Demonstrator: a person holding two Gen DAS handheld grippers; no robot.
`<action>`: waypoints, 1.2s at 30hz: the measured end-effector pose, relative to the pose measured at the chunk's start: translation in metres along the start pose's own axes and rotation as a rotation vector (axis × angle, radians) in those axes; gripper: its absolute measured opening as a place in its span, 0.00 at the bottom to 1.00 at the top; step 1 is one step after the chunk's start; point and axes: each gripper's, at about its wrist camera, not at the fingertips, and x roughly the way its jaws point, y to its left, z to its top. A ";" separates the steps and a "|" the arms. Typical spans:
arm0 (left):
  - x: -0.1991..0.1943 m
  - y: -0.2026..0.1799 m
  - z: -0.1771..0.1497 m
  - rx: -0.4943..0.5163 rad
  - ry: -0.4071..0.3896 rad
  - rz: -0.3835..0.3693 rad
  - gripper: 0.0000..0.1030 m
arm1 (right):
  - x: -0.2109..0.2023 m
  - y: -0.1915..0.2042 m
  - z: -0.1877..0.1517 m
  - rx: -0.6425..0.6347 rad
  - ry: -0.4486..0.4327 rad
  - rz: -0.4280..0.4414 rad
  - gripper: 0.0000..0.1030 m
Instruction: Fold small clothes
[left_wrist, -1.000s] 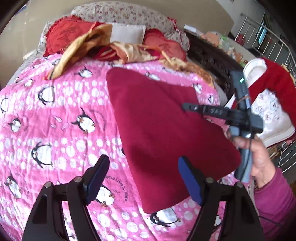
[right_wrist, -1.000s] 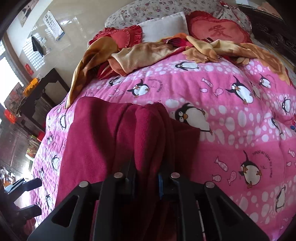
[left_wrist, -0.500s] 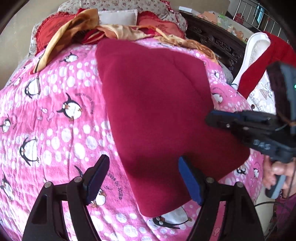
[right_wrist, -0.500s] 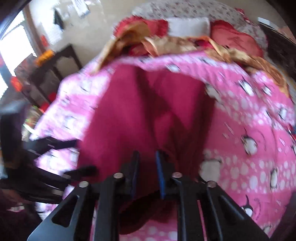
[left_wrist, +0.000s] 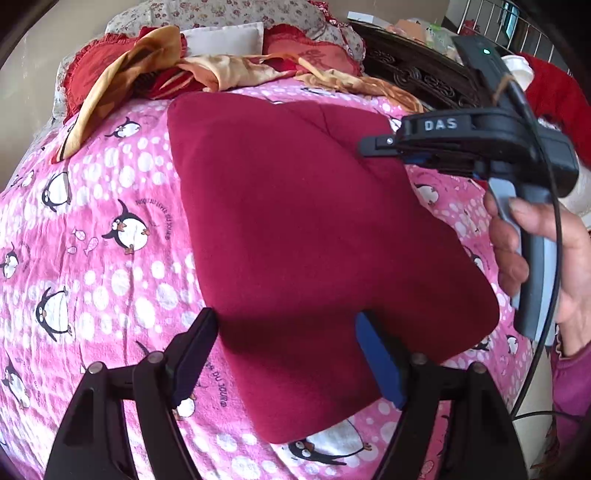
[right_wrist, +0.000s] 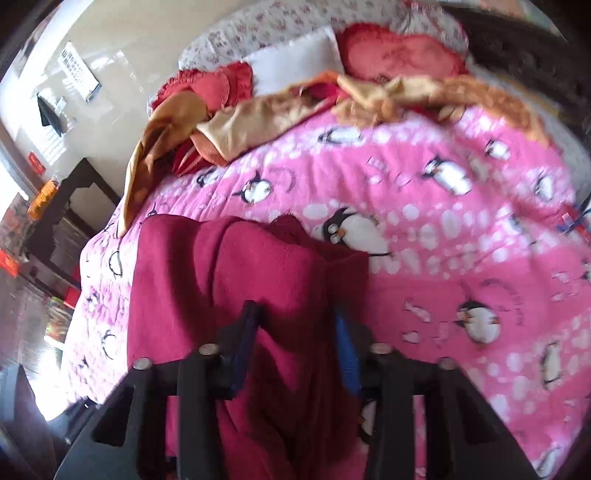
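A dark red fleece garment (left_wrist: 314, 229) lies folded flat on the pink penguin bedspread (left_wrist: 110, 206). My left gripper (left_wrist: 286, 347) hangs open just over its near corner, with the cloth below the blue pads and not touched by them. A hand holds my right gripper (left_wrist: 369, 147) over the garment's far right edge. In the right wrist view the right gripper (right_wrist: 297, 325) has its jaws opening, with a raised fold of the red garment (right_wrist: 258, 266) between them; the pads do not clearly press on it.
Orange and red cloths (left_wrist: 221, 74) and pillows (left_wrist: 221, 40) are heaped at the head of the bed. A dark carved frame (left_wrist: 417, 74) runs along the right side, with red and white fabric (left_wrist: 554, 92) beyond it. A dark cabinet (right_wrist: 70, 206) stands left of the bed.
The left gripper has sunk closer to the garment's near corner. The right gripper swung across the garment and back, and its jaws, pinched on a fold before, now stand wider.
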 end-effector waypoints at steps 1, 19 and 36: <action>0.000 0.000 0.000 0.001 -0.001 -0.004 0.78 | -0.001 0.000 0.000 0.002 -0.013 0.007 0.09; 0.017 -0.003 -0.004 -0.025 0.042 -0.020 0.79 | -0.065 0.021 -0.047 -0.140 -0.097 0.032 0.14; -0.004 -0.001 -0.003 -0.019 0.014 0.037 0.79 | -0.058 0.024 -0.074 -0.146 -0.067 -0.076 0.15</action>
